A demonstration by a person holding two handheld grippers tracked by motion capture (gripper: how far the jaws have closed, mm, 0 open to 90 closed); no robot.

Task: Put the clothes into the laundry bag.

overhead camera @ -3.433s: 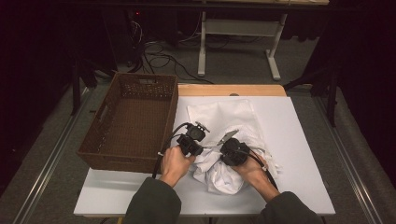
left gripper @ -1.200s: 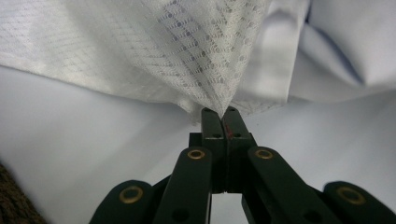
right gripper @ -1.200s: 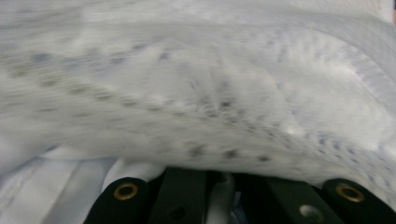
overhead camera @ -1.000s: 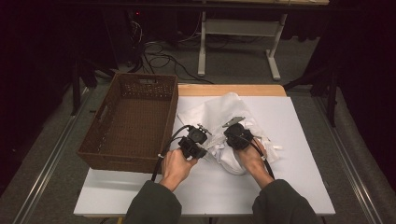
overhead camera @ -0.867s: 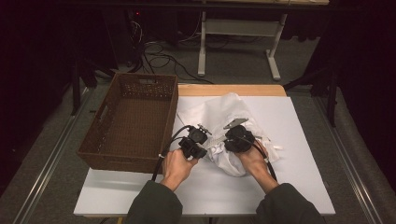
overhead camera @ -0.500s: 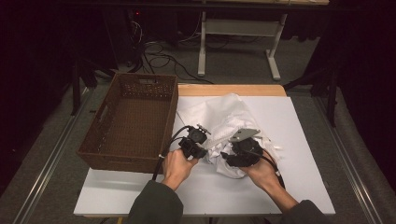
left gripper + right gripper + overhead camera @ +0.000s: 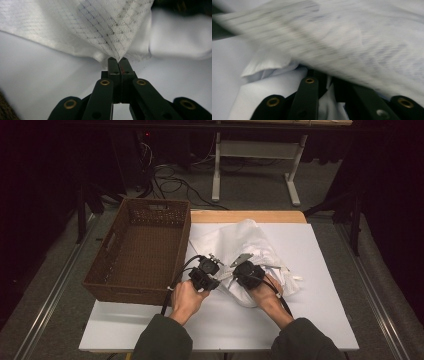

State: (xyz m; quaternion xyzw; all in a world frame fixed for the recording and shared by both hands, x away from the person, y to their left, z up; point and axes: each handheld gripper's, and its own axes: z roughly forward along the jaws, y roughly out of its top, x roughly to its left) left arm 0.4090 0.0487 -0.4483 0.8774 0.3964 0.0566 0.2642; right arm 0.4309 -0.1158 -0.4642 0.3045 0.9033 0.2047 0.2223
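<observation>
1. While lying crumpled on the white bench, spreads from the middle toward the far edge: white garment, thin and woven, with a fine checked weave plain in the left tool view.
2. Bunched into folds at the near end, between and under the two tools; flatter and broader at the far end, near the wooden strip along the bench's far edge.
3. Clenched on a pinch of the cloth's edge: left tool, jaws pressed together at the tips, fabric rising from them in a tented peak.
4. Held in the left hand, just right of the basket's near corner, with a black cable looping from it.
5. Buried among folds of the garment: right tool, gripped by the right hand. Blurred in the right tool view, tips hidden under cloth, so cannot tell whether clenched or released.
6. Side by side and close, but apart: the two tools, both near the middle of the bench.
7. Standing at the left of the bench, overhanging its left edge: brown wicker basket, rectangular, just beside the garment's left edge.
8. Entering from the bottom of the high view: dark green sleeves.
9. Beyond the bench, on a grey floor: white frame legs and loose cables.
</observation>
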